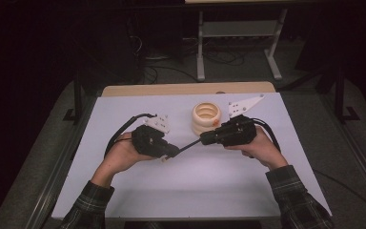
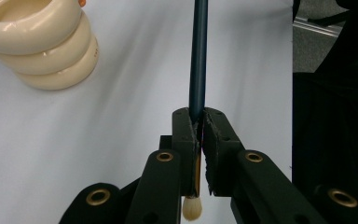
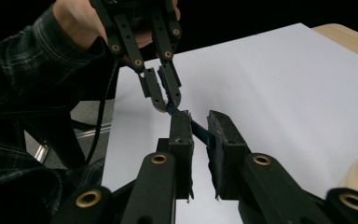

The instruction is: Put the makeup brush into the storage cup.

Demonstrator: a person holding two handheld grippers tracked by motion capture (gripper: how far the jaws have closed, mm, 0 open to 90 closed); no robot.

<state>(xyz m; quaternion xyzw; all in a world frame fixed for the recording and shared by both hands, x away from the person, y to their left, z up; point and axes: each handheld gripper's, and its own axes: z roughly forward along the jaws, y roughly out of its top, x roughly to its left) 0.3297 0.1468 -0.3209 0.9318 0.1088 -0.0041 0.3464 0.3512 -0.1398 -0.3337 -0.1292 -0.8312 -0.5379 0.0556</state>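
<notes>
A thin brush with a dark teal handle [image 2: 198, 56] and a pale bristle tuft [image 2: 192, 208] is clamped in my left gripper [image 2: 199, 122], which is shut on it near the bristle end. In the high view the handle [image 1: 188, 145] bridges from the left gripper [image 1: 171, 151] up to the right gripper [image 1: 204, 138] above the table's middle. In the right gripper view the handle [image 3: 200, 133] passes between the jaws of my right gripper [image 3: 199, 123], which stand apart with a gap on each side of it. The left gripper [image 3: 165, 100] faces it, tips almost meeting.
A cream ribbed pot [image 1: 206, 117] of stacked rings stands just behind the grippers, with a small orange spot [image 1: 215, 123] at its side. The pot [image 2: 37, 46] sits left of the handle. The white table sheet [image 1: 195, 186] is bounded by a wooden far edge [image 1: 186, 88].
</notes>
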